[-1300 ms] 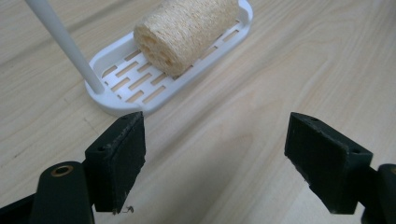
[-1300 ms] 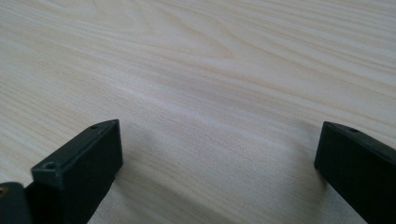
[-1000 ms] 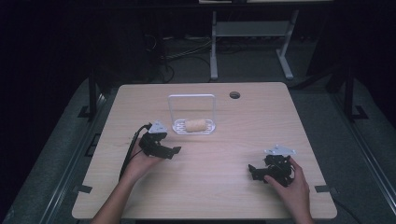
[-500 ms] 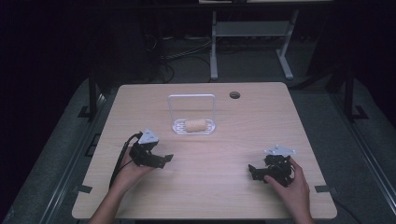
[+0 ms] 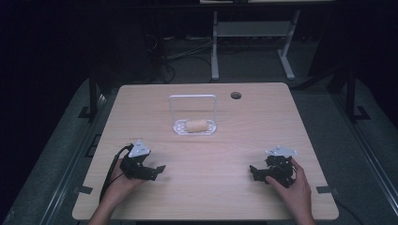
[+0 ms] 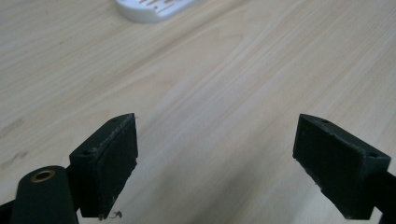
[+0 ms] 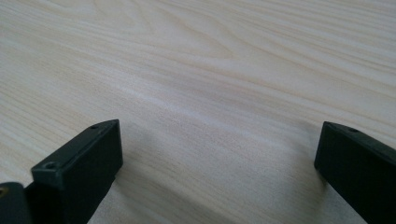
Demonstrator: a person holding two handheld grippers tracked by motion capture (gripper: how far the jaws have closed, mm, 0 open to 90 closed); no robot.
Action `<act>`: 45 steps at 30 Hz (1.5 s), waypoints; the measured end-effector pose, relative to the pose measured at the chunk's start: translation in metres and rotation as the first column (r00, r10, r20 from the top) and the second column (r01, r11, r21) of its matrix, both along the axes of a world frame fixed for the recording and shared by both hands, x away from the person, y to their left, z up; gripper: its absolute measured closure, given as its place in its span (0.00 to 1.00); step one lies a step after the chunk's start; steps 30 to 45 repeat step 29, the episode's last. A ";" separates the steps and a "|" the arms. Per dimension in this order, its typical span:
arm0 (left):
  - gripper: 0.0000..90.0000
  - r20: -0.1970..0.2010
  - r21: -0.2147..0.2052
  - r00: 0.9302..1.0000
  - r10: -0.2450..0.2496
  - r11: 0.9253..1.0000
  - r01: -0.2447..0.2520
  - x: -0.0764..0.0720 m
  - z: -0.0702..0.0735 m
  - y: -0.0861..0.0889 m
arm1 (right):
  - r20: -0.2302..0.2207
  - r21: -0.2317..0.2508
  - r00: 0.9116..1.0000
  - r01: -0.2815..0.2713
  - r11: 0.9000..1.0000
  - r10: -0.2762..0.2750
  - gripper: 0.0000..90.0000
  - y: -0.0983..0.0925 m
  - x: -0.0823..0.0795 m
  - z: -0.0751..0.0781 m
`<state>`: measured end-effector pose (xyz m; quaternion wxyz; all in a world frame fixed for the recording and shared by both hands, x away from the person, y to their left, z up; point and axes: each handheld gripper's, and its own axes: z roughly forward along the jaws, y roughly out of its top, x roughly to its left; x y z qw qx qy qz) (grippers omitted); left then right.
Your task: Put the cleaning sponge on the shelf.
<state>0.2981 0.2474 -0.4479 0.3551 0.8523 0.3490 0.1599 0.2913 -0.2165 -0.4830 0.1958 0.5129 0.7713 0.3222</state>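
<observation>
Pale wood-grain table (image 5: 206,187) carries a white slotted tray (image 5: 180,127) with an upright wire handle, set in the upper centre of the high view; a tan bread roll (image 5: 196,125) lies on the tray, lengthwise along it. The left gripper (image 5: 157,171) rests low over the table at lower left of that view, well apart from the tray, with its jaws pointing toward the right of the frame. The right gripper (image 5: 253,172) sits at lower right, also well apart from the tray, with its jaws pointing toward the left of the frame.

In the left gripper view the left gripper's jaws stand wide apart with bare tabletop between them, and a corner of the white slotted tray (image 6: 152,8) appears at the upper left edge. In the right gripper view the right gripper (image 7: 219,170) is likewise spread wide, holding nothing, with wood alone ahead of it.

Risks, as judged from this layout: the roll looks soft, so a hard squeeze would likely dent or tear it. The handle arches behind the roll, so a high approach from the far side could strike the wire and tip or slide the light tray. A jaw coming in too low might catch the tray rim and push the tray across the table rather than close on the roll.
</observation>
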 end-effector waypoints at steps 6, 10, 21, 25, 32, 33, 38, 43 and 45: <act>0.15 -0.018 0.016 0.999 0.026 1.000 -0.026 -0.012 -0.008 0.013 | 0.000 0.002 1.000 0.002 1.000 -0.002 0.01 0.000 0.000 0.000; 0.15 -0.025 0.016 0.999 0.044 0.999 -0.044 -0.017 -0.013 0.021 | -0.001 0.002 1.000 0.002 1.000 -0.002 0.01 0.000 0.000 0.000; 0.14 -0.021 0.002 0.999 0.045 0.999 -0.045 -0.021 -0.025 0.031 | -0.002 0.000 1.000 0.002 1.000 -0.002 0.01 0.000 0.000 0.000; 0.14 -0.009 -0.014 0.999 0.032 0.999 -0.032 -0.021 -0.027 0.033 | -0.002 0.000 1.000 0.002 1.000 -0.002 0.01 0.000 0.000 0.000; 0.14 -0.009 -0.013 0.999 0.032 0.999 -0.032 -0.021 -0.027 0.033 | -0.002 0.001 1.000 0.006 1.000 -0.006 0.01 0.000 -0.001 0.000; 0.14 -0.009 -0.013 0.999 0.032 0.999 -0.032 -0.021 -0.027 0.033 | -0.002 0.001 1.000 0.006 1.000 -0.006 0.01 0.000 -0.001 0.000; 0.14 -0.009 -0.013 0.999 0.032 0.999 -0.032 -0.021 -0.027 0.033 | -0.002 0.001 1.000 0.006 1.000 -0.006 0.01 0.000 -0.001 0.000; 0.14 -0.009 -0.013 0.999 0.032 0.999 -0.032 -0.021 -0.027 0.033 | -0.002 0.001 1.000 0.006 1.000 -0.006 0.01 0.000 -0.001 0.000; 0.14 -0.009 -0.013 0.999 0.032 0.999 -0.032 -0.021 -0.027 0.033 | -0.002 0.001 1.000 0.006 1.000 -0.006 0.01 0.000 -0.001 0.000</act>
